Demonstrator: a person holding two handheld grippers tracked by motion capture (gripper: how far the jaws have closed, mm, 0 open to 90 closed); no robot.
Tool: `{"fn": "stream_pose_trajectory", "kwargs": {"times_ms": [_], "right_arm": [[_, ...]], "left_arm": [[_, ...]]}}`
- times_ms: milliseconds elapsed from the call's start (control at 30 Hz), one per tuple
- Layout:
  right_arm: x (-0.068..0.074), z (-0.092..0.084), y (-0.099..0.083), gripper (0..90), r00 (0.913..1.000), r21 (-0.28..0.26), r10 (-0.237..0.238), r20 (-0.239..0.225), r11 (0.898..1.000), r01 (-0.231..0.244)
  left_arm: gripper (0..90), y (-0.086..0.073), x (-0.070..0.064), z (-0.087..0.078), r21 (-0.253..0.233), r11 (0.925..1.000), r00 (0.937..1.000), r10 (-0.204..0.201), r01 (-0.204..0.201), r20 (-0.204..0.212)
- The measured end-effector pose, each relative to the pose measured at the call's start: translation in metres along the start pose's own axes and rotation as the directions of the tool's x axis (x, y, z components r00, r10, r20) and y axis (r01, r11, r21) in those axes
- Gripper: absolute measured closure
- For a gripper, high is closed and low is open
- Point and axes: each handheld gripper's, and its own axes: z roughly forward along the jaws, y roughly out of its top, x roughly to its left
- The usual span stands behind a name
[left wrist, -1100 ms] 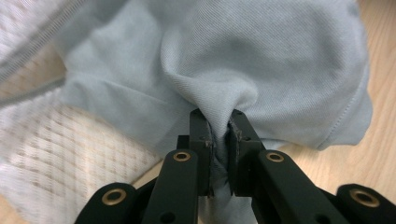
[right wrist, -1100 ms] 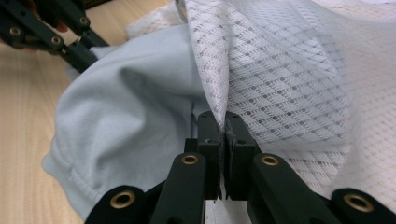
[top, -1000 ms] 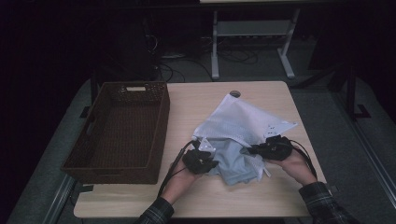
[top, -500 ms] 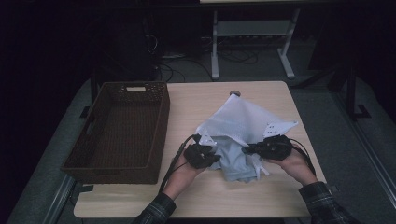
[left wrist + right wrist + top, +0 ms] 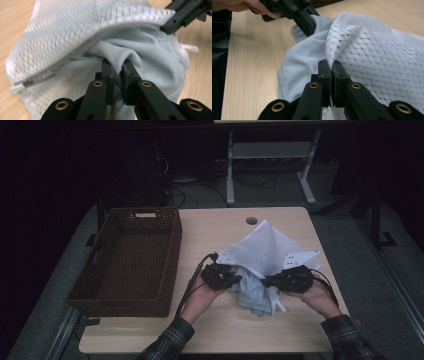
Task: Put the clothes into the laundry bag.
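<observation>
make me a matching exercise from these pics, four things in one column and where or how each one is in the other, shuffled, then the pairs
Things:
1. left gripper
2. right gripper
3. basket
4. table hole

States or places:
A. at the table's far edge, beyond the mesh bag
B. shut on the mesh bag's edge
C. at the table's left, nothing in it
D. shut on the pale blue cloth

Pairs: 1-D, 2-B, 3-C, 4-A
</observation>
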Motion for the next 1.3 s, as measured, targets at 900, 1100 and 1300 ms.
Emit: {"fn": "stream_pose_trajectory", "kwargs": {"times_ms": [900, 1100, 1300], "right_arm": [[-0.002, -0.003, 0.001, 87.1, 0.9999, -0.025, -0.01, -0.01, 1.0, 0.01], [-0.003, -0.003, 0.001, 87.1, 0.9999, -0.023, -0.009, -0.009, 1.0, 0.009], [-0.004, -0.003, 0.0, 87.1, 0.9999, -0.024, -0.008, -0.009, 1.0, 0.008]], "left_arm": [[80.8, 0.022, 0.011, 0.057, -0.073, 0.9939, 0.9934, -0.088, 0.083, -0.073], [68.5, 0.023, 0.012, 0.062, -0.078, 0.9931, 0.9921, -0.094, 0.088, -0.083], [51.5, 0.021, 0.018, 0.056, -0.064, 0.9938, 0.9918, -0.096, 0.091, -0.084]]}}
